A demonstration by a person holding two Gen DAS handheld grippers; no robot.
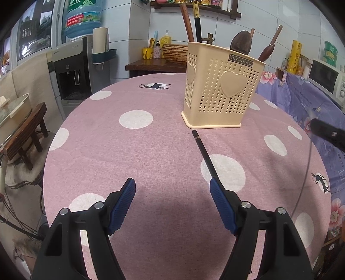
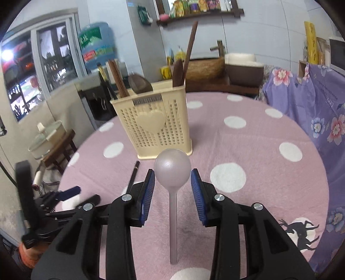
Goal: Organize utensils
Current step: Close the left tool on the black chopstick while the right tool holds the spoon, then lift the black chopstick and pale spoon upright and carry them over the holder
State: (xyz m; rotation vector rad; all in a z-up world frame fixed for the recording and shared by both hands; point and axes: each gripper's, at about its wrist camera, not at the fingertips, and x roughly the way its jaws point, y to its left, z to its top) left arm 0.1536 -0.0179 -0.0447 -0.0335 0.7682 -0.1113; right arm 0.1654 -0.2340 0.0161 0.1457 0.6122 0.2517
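Left tool (image 1: 172,191) gapes wide over the tabletop (image 1: 129,150), chopstick (image 1: 203,153) at 1 o'clock. Right tool (image 2: 172,183) spreads wide around a spoon (image 2: 172,170); holder (image 2: 151,120) at 12.

Left claw (image 1: 172,189) spread wide, low over table; right claw (image 2: 172,182) parted, angled downward

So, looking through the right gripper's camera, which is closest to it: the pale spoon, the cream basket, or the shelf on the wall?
1. Pale spoon: lying between the open fingers.
2. Cream basket: just beyond, slightly left.
3. Wall shelf: far back, top.
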